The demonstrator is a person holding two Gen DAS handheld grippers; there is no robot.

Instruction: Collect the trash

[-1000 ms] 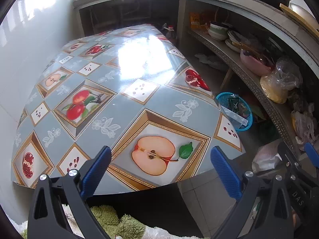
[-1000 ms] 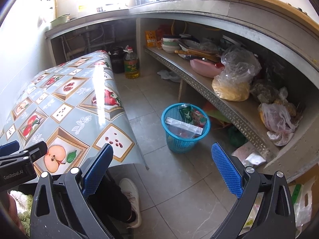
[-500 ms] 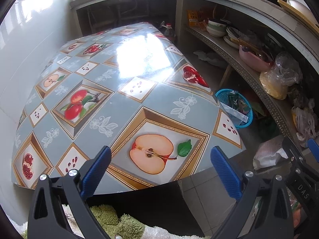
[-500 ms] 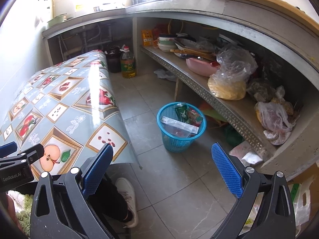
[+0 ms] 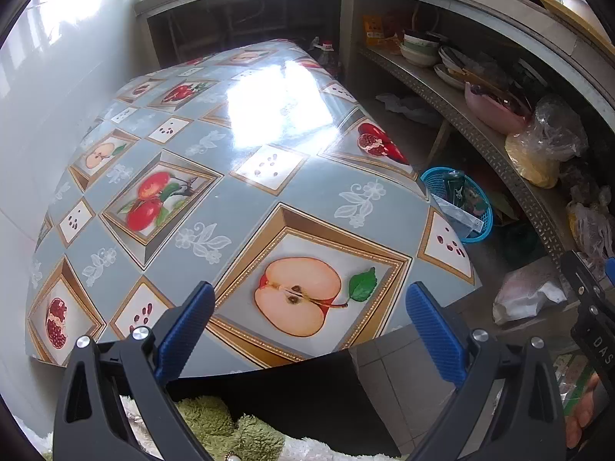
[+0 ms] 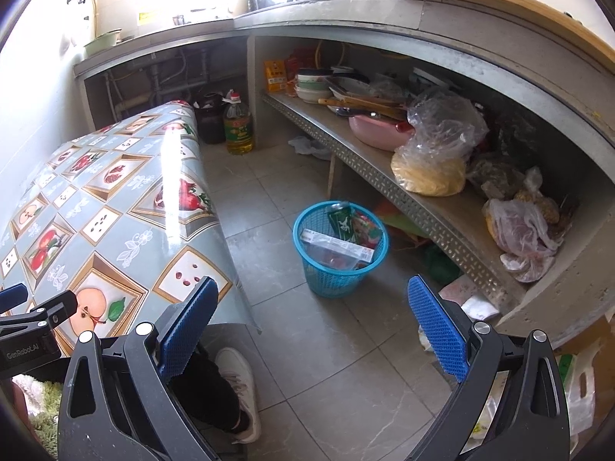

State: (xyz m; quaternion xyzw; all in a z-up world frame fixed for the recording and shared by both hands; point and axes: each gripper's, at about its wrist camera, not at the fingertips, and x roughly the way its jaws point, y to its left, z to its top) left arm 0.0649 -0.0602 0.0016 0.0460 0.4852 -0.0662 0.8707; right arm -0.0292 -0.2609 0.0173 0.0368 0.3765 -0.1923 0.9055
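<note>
Right tool spread wide and empty, blue pads parted above grey floor tiles. At 12 o'clock of it, well apart on the floor, blue basket already carrying wrappers and a flat clear packet. At 3 o'clock, below the shelf, crumpled white litter lying on the floor. Left tool likewise wide open, gripping nothing, poised over the near edge of the table with its fruit-print cloth; no trash visible on that cloth.

Likely stage: hunting for the next piece, with some trash already in the basket. Probable next call: swinging the right tool toward 3 o'clock, lowering to the floor, closing on the white litter, then carrying it over the basket rim. Whether that litter counts as trash, unclear from here.
</note>
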